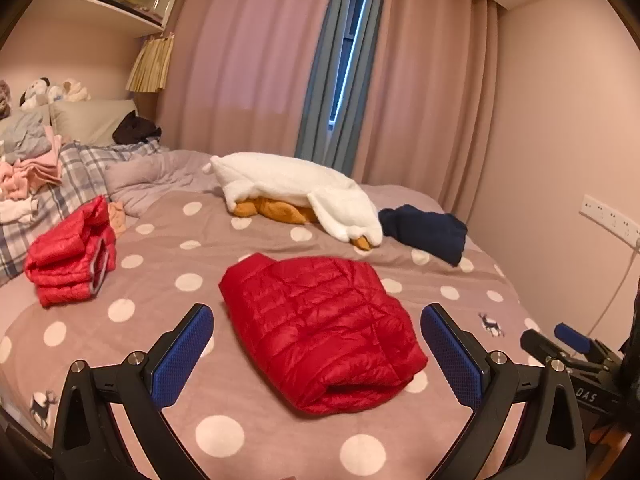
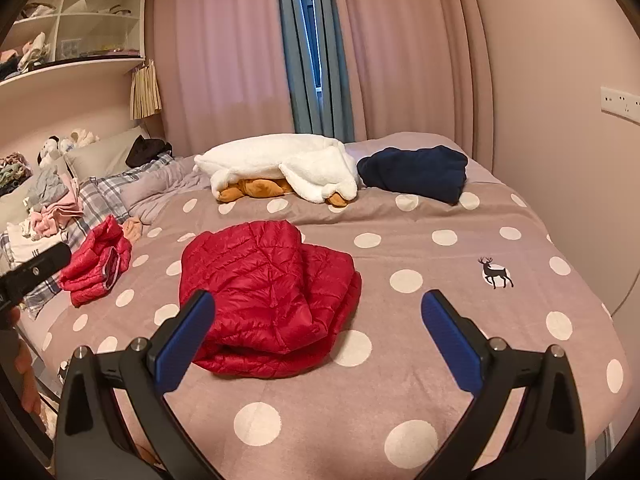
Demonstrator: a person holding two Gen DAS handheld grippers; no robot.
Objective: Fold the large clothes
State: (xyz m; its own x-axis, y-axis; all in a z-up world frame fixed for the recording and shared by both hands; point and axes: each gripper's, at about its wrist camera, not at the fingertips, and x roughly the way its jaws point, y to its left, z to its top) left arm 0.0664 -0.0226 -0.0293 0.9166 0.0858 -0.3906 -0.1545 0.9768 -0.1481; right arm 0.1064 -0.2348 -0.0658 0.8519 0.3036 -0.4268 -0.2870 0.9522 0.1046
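Observation:
A red quilted down jacket (image 1: 320, 328) lies folded in a bundle on the polka-dot bedspread (image 1: 160, 280); it also shows in the right wrist view (image 2: 260, 296). My left gripper (image 1: 316, 352) is open and empty, hovering just in front of the jacket with its blue pads either side. My right gripper (image 2: 316, 340) is open and empty, near the jacket's right front; its tip shows at the right edge of the left wrist view (image 1: 572, 338). A second folded red jacket (image 1: 72, 256) lies at the left, also in the right wrist view (image 2: 98, 268).
A white plush goose (image 1: 296, 196) and a navy garment (image 1: 424, 232) lie at the far side of the bed. Loose clothes (image 1: 28, 172) and pillows (image 1: 92, 120) are piled at the left. Curtains and the wall bound the far and right sides.

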